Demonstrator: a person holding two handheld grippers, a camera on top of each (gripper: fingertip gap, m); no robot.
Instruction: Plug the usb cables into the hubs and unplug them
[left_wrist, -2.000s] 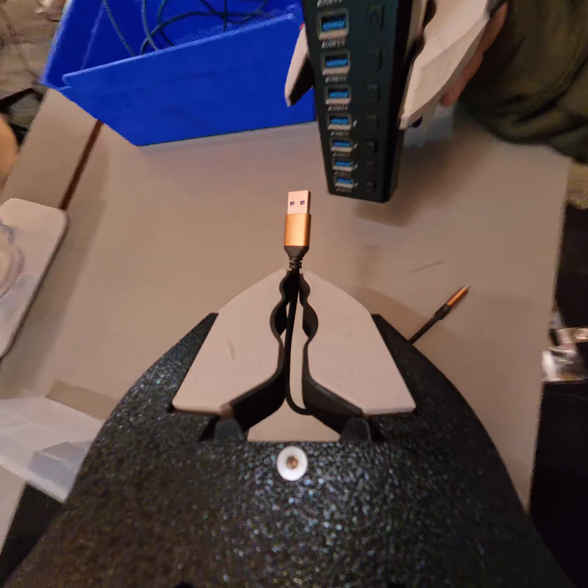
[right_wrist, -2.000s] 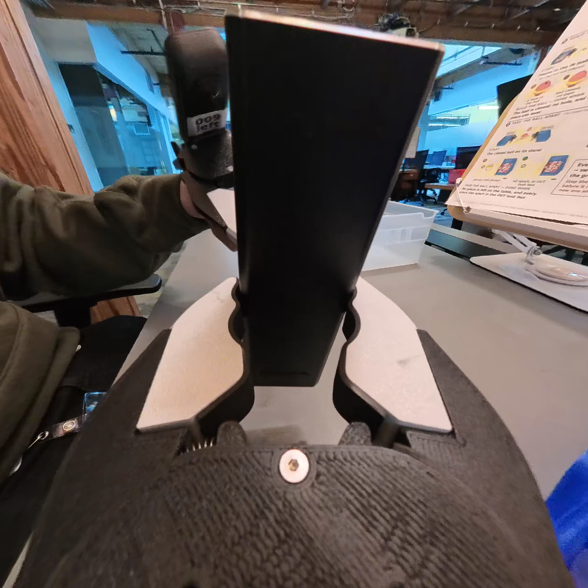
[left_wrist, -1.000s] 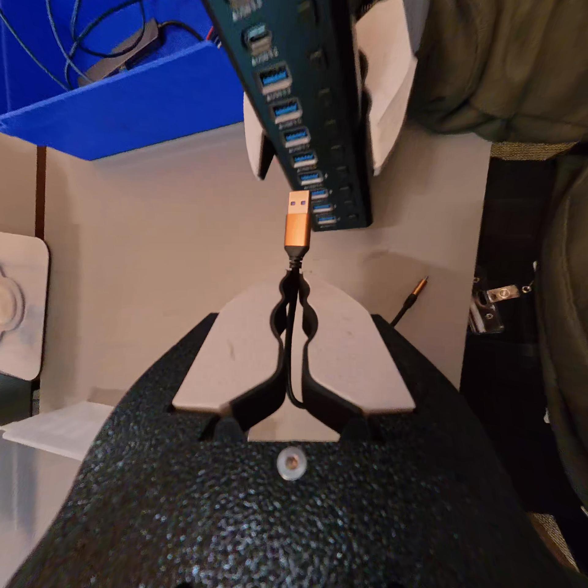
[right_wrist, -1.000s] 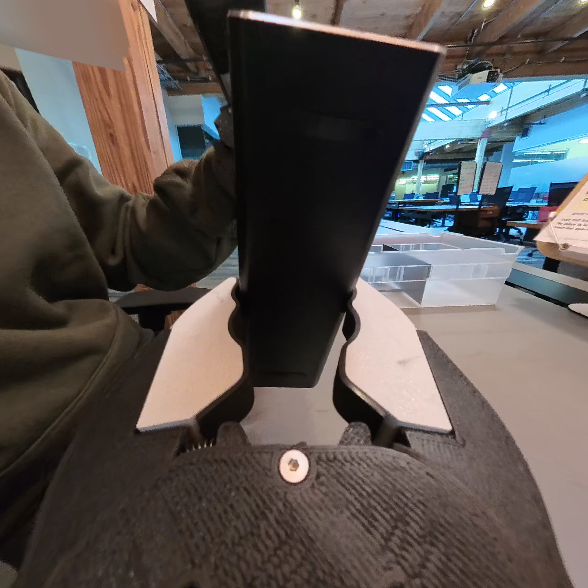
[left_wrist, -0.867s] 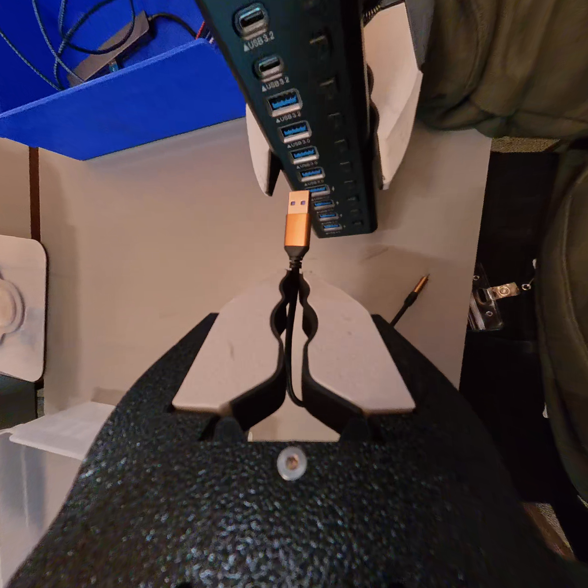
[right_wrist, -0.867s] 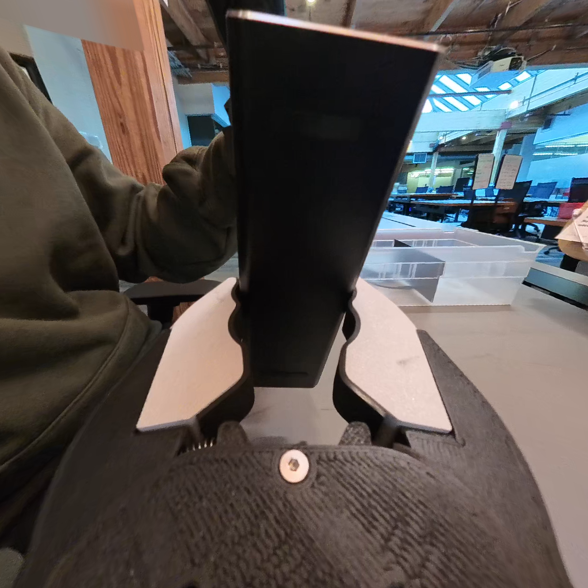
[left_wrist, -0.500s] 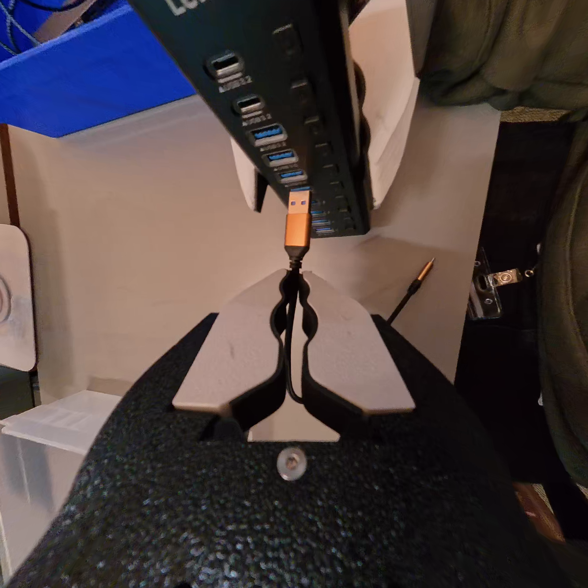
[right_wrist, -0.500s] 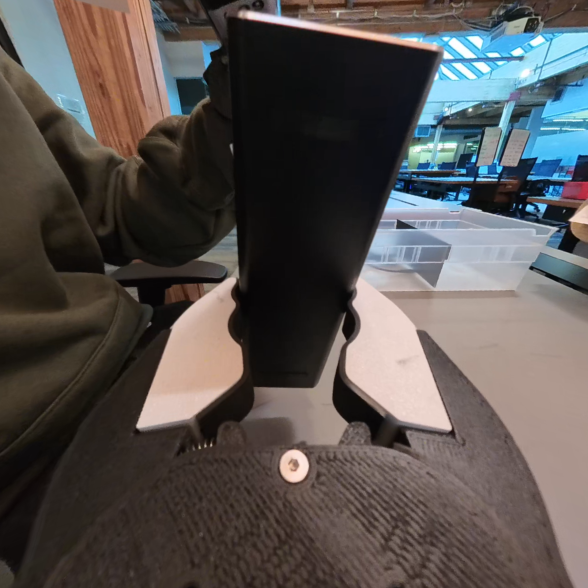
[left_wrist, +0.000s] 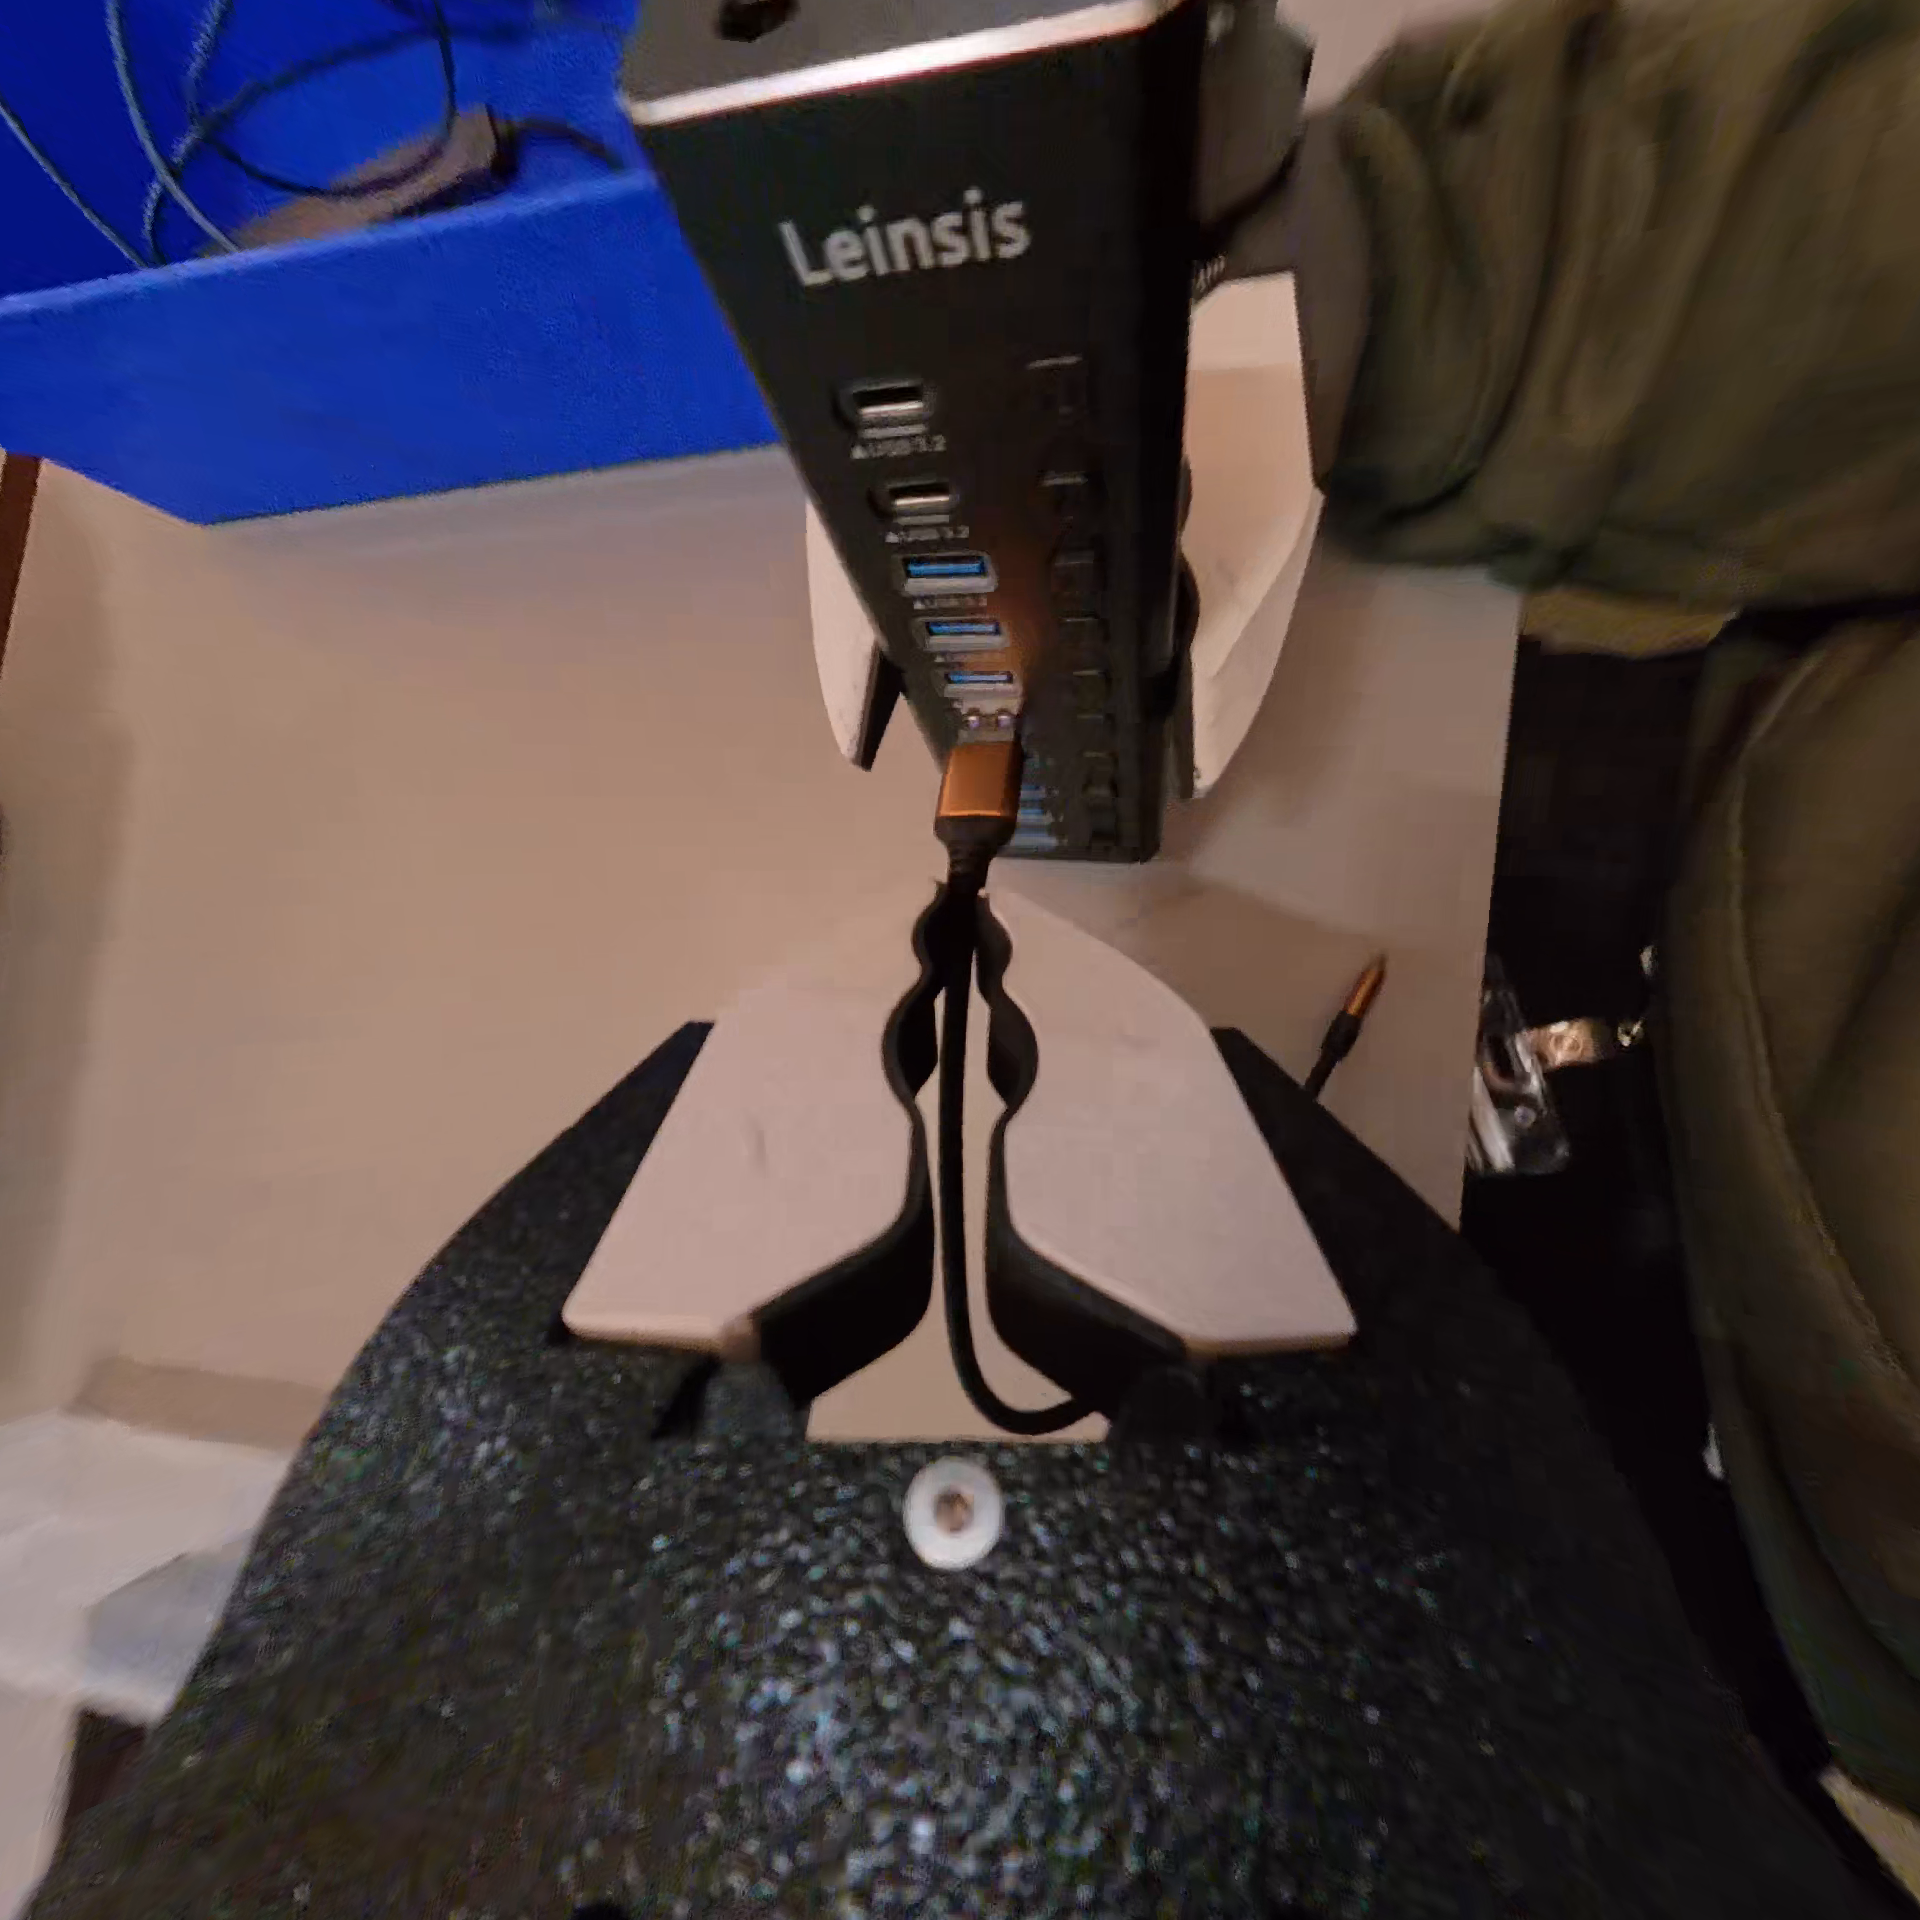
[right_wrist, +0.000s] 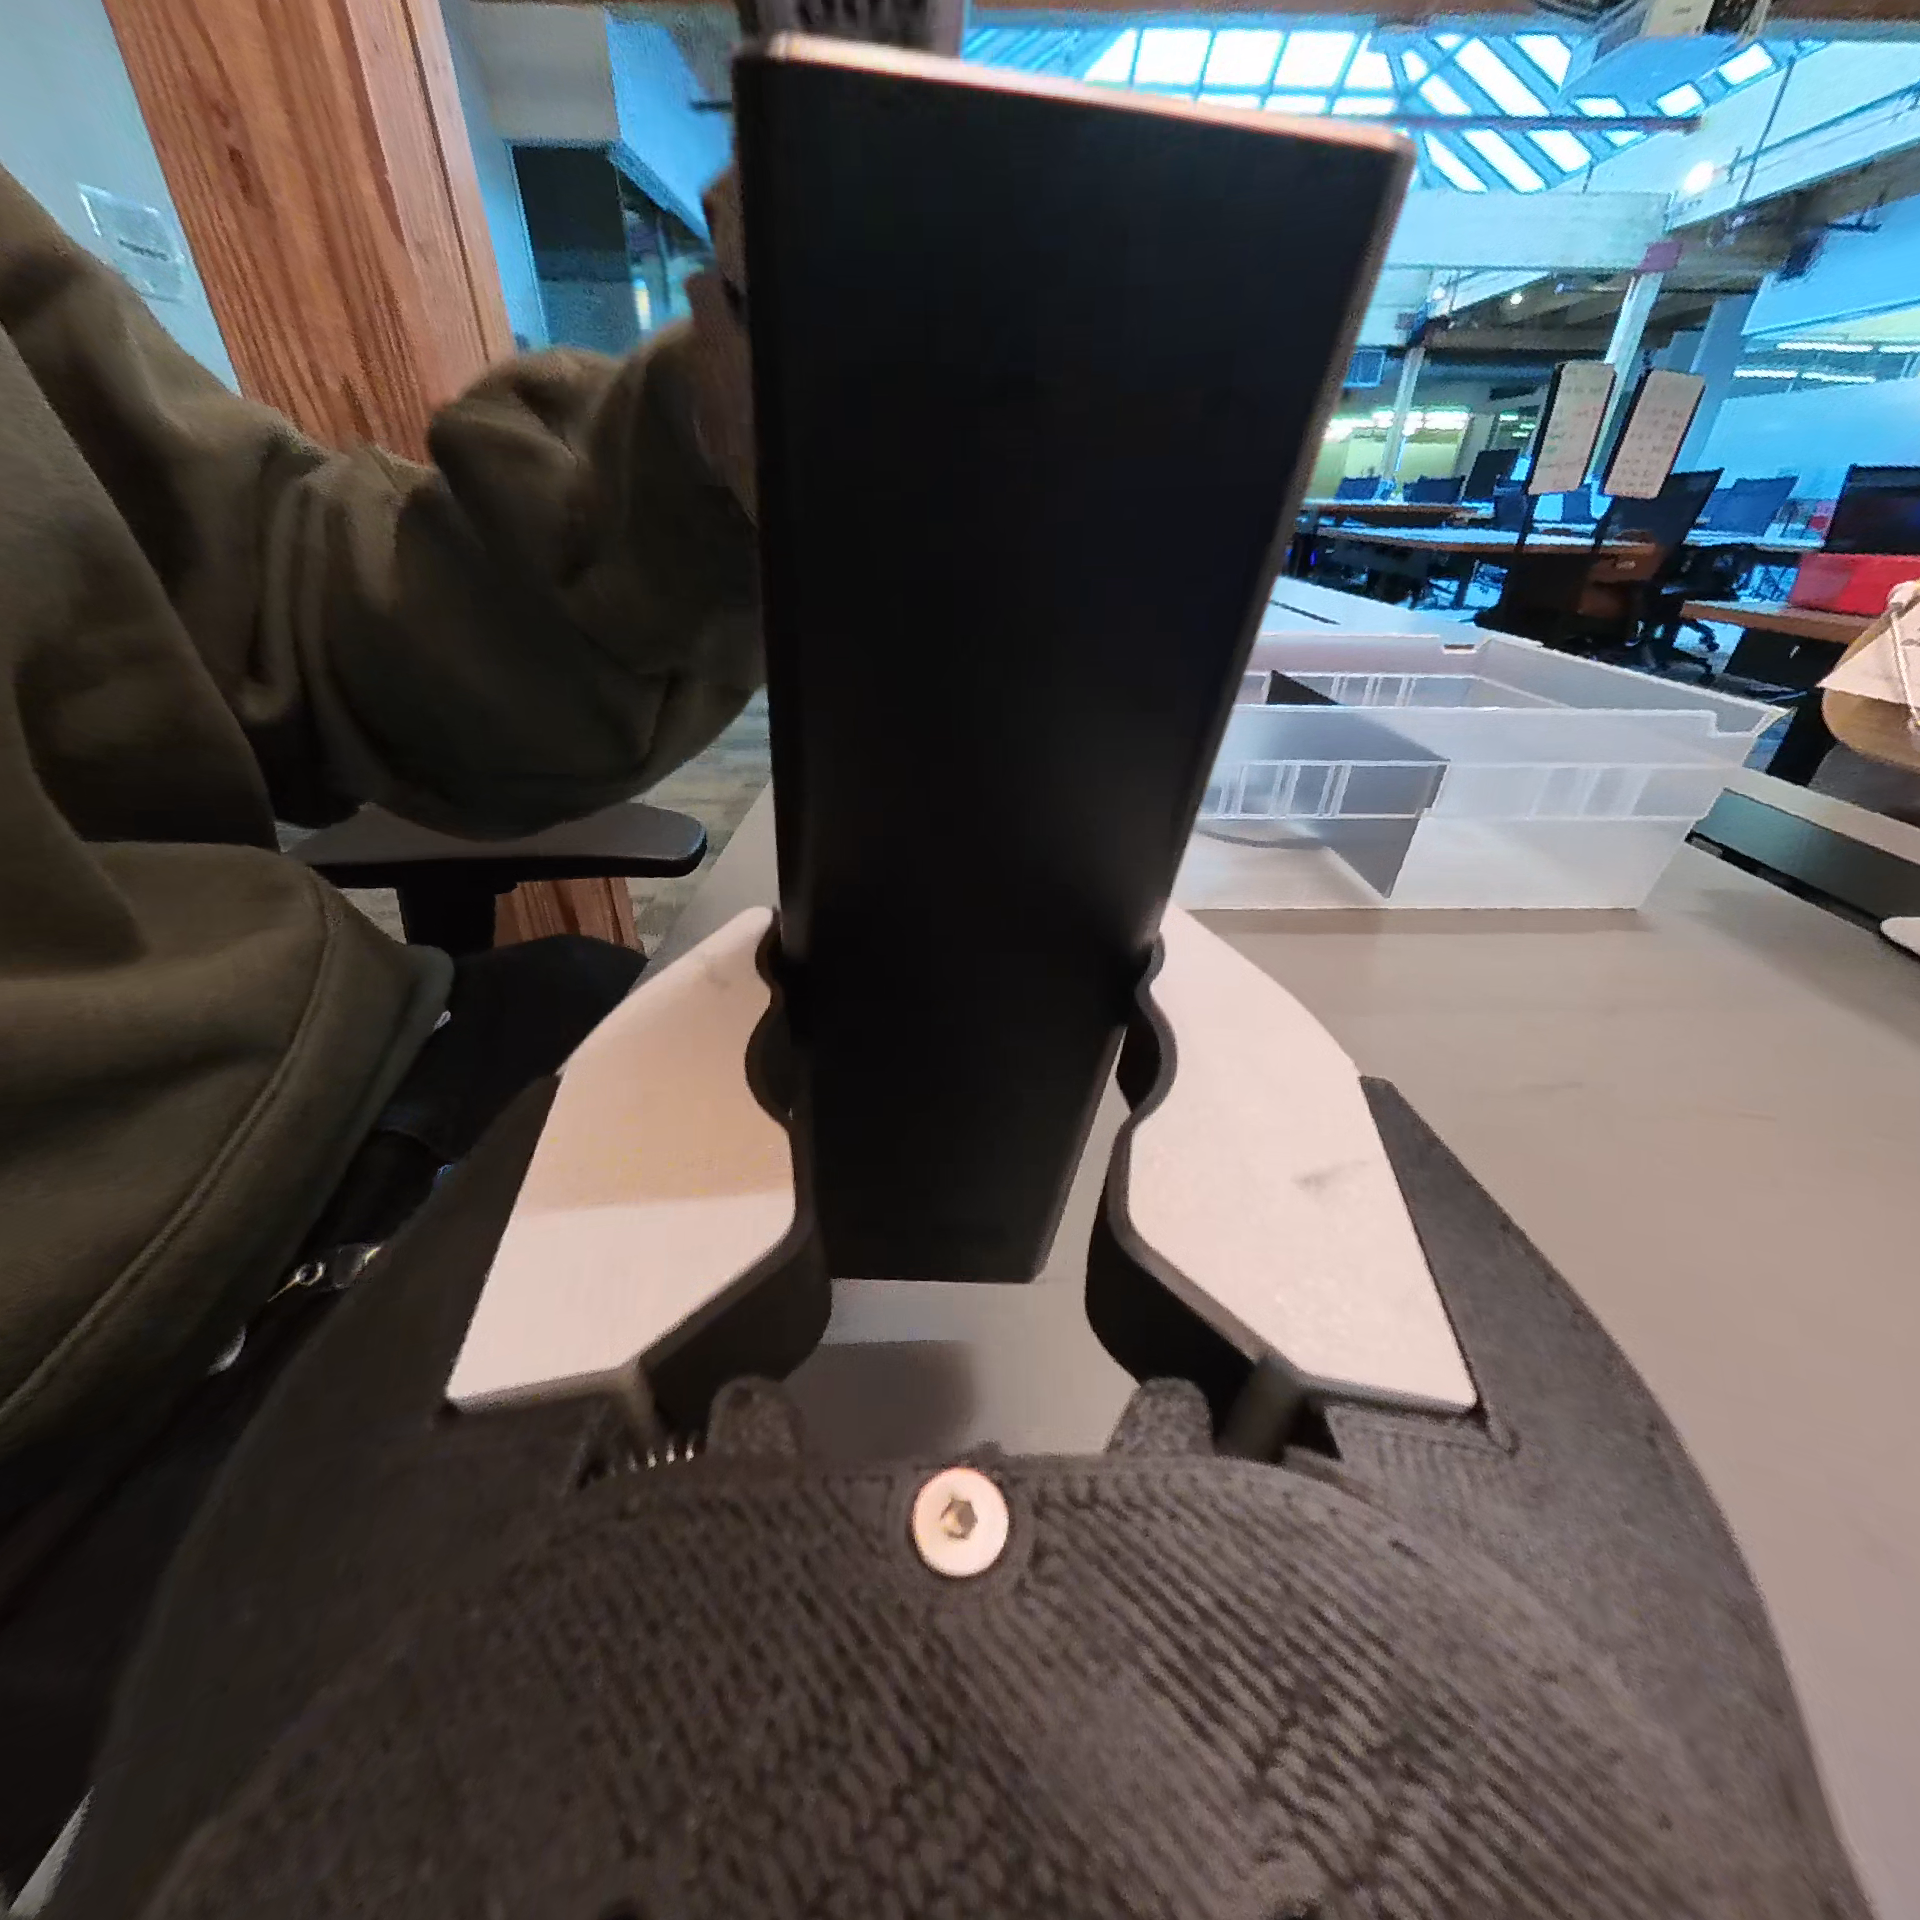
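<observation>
The cable (left_wrist: 961, 1122) is pinched in the left hand-held gripper (left_wrist: 961, 904); its plug (left_wrist: 979, 790) — clear of the ports a moment ago — is now entered into the hub (left_wrist: 966, 436), clamped by the right hand-held gripper (right_wrist: 961, 997) above the worktop (left_wrist: 468, 831). Plugging is judged nearly complete.

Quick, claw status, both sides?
Left claw: closed on the USB cable.
Right claw: closed on the black hub.

The plug (left_wrist: 977, 795) hides the port it meets, and the hub's (right_wrist: 1029, 623) ports face away in the right view.
</observation>
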